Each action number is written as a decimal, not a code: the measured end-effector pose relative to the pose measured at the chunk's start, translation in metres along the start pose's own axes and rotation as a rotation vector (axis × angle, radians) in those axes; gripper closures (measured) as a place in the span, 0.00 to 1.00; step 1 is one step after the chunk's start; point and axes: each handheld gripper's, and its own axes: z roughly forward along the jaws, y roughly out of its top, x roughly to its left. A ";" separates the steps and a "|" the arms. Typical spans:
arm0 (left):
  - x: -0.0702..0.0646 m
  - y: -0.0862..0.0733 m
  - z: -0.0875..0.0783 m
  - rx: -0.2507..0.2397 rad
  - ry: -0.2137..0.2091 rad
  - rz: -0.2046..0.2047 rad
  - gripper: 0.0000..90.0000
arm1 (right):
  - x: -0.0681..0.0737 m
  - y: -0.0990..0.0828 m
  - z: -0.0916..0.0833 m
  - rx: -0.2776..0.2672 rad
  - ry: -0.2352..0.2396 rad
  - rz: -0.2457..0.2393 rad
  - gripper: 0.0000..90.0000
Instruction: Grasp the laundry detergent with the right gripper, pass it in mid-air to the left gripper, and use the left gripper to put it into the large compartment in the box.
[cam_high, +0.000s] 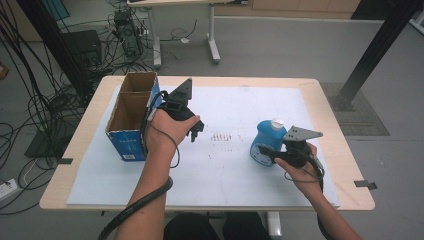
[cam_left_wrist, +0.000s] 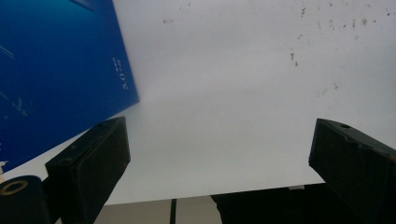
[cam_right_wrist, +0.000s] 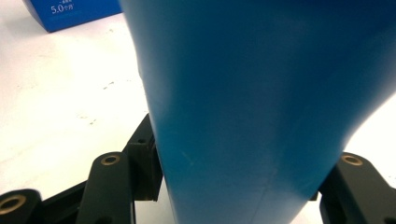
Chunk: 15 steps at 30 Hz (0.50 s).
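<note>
Left claw (cam_high: 196, 131): jaws spread wide with nothing between them, held over the white sheet (cam_high: 230, 107) just right of the cardboard box (cam_high: 131, 116); in the left gripper view only bare sheet lies between the jaws, with the box's blue side at upper left.

Right claw (cam_high: 269, 154): pinching the blue bottle (cam_high: 268, 140); in the right gripper view the bottle's body sits between the two jaws, both pressed against its sides.

Blue bottle: upright on the sheet, toward the right side of the worktop (cam_high: 327, 107), nearer the front edge than the back; white cap on top.

Cardboard box: open at the top, brown inside, blue outside, standing near the worktop's left edge, well apart from the bottle.

Writing: small white print on the box's blue side; the right gripper view shows "5.0" followed by characters too small to read. The print in the left gripper view is turned sideways and not clearly legible.

White sheet: covers most of the worktop; faint dark specks near its middle.
</note>
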 end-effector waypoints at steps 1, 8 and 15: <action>0.000 0.000 0.000 0.000 0.000 0.000 0.06 | 0.000 0.000 0.000 0.000 0.000 0.000 0.46; 0.001 -0.002 0.000 -0.001 -0.004 -0.001 0.06 | 0.000 0.001 0.000 0.007 -0.001 0.001 0.46; 0.002 -0.002 -0.003 -0.005 -0.006 0.004 0.06 | 0.000 0.001 0.000 0.009 0.002 -0.003 0.47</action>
